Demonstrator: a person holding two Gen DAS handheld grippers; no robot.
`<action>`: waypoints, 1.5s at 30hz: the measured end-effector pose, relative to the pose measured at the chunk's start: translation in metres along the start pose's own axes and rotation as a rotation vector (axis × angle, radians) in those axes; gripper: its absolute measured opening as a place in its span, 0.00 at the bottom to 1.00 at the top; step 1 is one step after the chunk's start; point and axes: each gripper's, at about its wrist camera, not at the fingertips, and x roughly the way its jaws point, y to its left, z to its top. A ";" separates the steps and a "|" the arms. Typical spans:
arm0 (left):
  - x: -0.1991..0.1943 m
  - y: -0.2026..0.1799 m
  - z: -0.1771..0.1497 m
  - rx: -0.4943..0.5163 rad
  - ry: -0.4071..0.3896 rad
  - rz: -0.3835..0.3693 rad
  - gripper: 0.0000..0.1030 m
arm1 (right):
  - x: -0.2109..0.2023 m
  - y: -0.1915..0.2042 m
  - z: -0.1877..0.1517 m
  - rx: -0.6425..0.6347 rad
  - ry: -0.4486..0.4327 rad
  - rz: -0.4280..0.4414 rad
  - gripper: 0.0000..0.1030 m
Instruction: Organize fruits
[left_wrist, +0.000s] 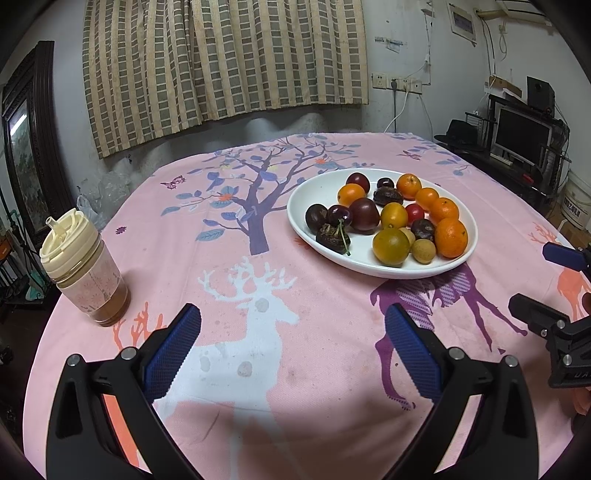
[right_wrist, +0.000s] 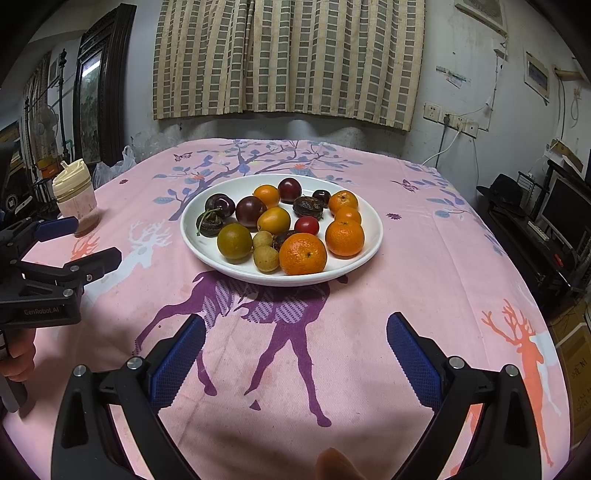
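On one white plate (right_wrist: 373, 236), five mandarins (right_wrist: 303, 254), two longans (right_wrist: 266, 258), left tongs (left_wrist: 293, 332) and right tongs (right_wrist: 295, 343) wide apart, empty.

Checked curtain (right_wrist: 288, 59) on grey wall, monitor (left_wrist: 522, 134) at right.

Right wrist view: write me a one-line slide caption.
Open right gripper faces a white plate of mixed fruit on a pink deer-print tablecloth, left gripper open alongside.

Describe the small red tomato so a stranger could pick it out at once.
Find the white plate on the pink tablecloth. Near its middle, among orange mandarins and dark plums, sits the cherry tomato: the only bright red, glossy, smooth fruit there.
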 end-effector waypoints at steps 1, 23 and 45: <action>0.000 0.000 0.000 -0.001 -0.001 0.001 0.95 | 0.000 0.000 0.000 0.000 0.000 0.001 0.96; 0.000 -0.001 0.000 -0.002 0.000 0.007 0.95 | 0.000 0.001 0.000 -0.002 0.002 0.000 0.96; -0.002 0.010 -0.004 0.005 0.005 0.024 0.95 | 0.001 0.001 0.000 -0.004 0.003 -0.002 0.96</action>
